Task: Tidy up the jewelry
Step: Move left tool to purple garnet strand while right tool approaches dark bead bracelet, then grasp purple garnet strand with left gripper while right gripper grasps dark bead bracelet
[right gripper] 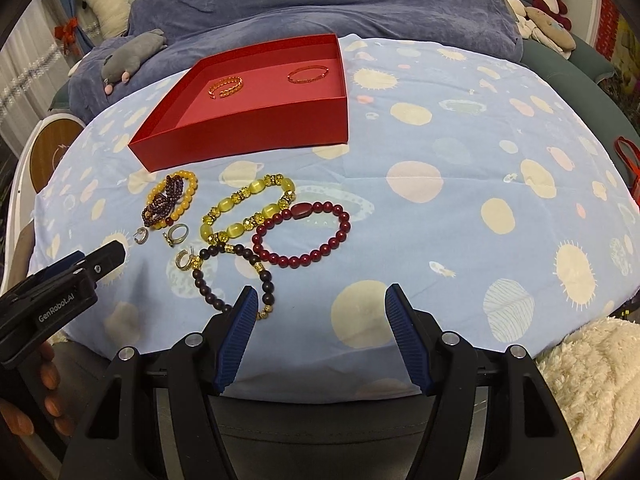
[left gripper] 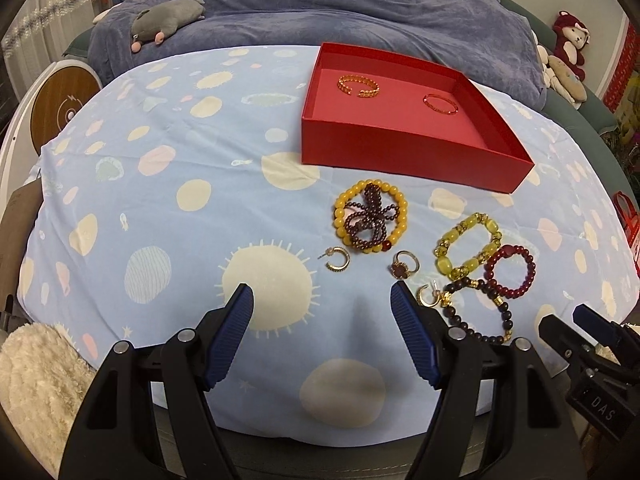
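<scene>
2 bangles in box, 2 rings outside

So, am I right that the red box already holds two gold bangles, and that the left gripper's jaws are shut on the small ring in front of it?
Not quite. The red box does hold two gold bangles, but the left gripper has its jaws open and empty. The small ring lies on the cloth beyond them, untouched. The left wrist view shows this.
</scene>
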Available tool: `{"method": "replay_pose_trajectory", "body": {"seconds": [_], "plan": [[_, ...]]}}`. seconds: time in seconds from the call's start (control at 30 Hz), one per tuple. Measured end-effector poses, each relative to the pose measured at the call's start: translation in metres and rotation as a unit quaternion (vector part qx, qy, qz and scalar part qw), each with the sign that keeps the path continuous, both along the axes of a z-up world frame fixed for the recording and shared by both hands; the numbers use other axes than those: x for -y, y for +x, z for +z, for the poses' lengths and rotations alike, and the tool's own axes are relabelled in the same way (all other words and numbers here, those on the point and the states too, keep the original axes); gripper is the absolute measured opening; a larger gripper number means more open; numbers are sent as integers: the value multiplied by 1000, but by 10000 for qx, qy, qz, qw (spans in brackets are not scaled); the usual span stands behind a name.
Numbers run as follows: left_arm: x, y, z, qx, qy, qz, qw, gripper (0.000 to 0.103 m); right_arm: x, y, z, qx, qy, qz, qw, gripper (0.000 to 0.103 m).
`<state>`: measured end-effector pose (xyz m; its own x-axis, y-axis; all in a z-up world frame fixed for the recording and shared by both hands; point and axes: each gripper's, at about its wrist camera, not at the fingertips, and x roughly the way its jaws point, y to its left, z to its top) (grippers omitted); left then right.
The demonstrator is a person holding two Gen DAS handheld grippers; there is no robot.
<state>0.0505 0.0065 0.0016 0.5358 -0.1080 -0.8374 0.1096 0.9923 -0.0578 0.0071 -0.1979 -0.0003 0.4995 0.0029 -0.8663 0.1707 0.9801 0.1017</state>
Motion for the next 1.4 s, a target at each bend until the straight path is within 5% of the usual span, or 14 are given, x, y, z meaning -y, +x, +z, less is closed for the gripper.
{"method": "replay_pose_trajectory", "body": {"seconds": [0.43,0.77,1.4], "plan": [[21,49,-11,-169,-394,47,9991,45,-3,2,-3,-34,31,34,10000,64],[30,52,-22,-252,-263,-120,9993,7,-7,8,-7,-115,63,79,9999,64],[9,6,1,-119,-555,-213,9982,6,-14,14,-5,-103,111,180,9997,64]]}}
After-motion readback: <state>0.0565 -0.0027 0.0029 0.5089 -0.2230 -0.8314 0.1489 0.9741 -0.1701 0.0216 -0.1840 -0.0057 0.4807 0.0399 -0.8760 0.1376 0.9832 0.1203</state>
